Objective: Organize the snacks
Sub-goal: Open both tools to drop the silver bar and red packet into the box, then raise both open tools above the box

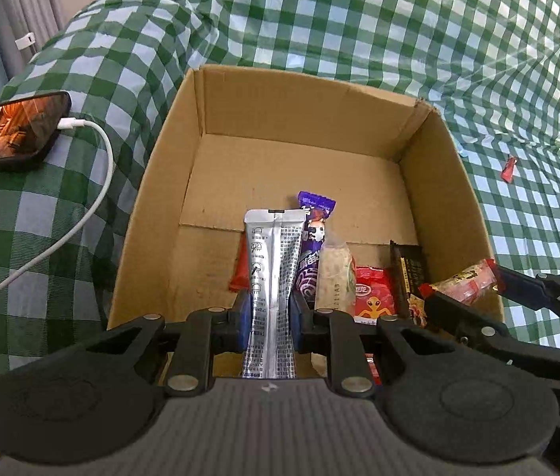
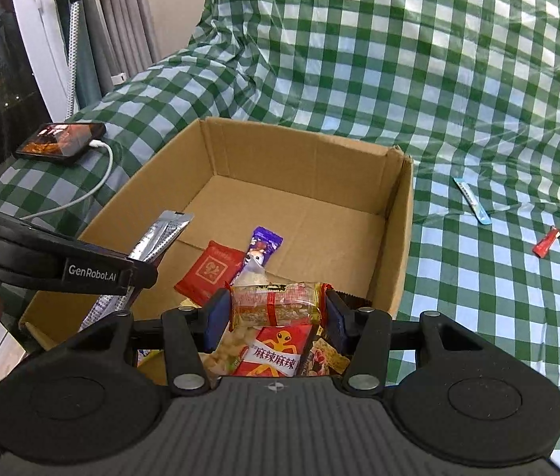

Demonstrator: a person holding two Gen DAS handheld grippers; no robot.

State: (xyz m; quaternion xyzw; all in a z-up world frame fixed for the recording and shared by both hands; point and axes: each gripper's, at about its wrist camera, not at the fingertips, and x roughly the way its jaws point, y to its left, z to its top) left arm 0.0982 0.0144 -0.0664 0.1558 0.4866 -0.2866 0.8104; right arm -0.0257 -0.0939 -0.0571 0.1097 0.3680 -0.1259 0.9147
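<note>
Silver foil sachet (image 1: 274,277) sits clamped in the left gripper (image 1: 270,319) above the cardboard box (image 1: 311,119); the right gripper (image 2: 276,313) pinches a clear-wrapped rice cracker bar (image 2: 276,303) over the box's near corner, above snack packets.

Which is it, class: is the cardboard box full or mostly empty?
Mostly empty: the box holds snacks only at its near end; bare floor beyond.

An open brown cardboard box (image 2: 311,182) sits on the green checked cloth. At its near end lie a flat red packet (image 2: 210,271), a purple wrapped candy (image 2: 262,246) and a red alien packet (image 2: 280,351). A long silver foil pouch (image 1: 274,273) and a clear red-ended snack bar (image 2: 276,303) are held above the box.
</note>
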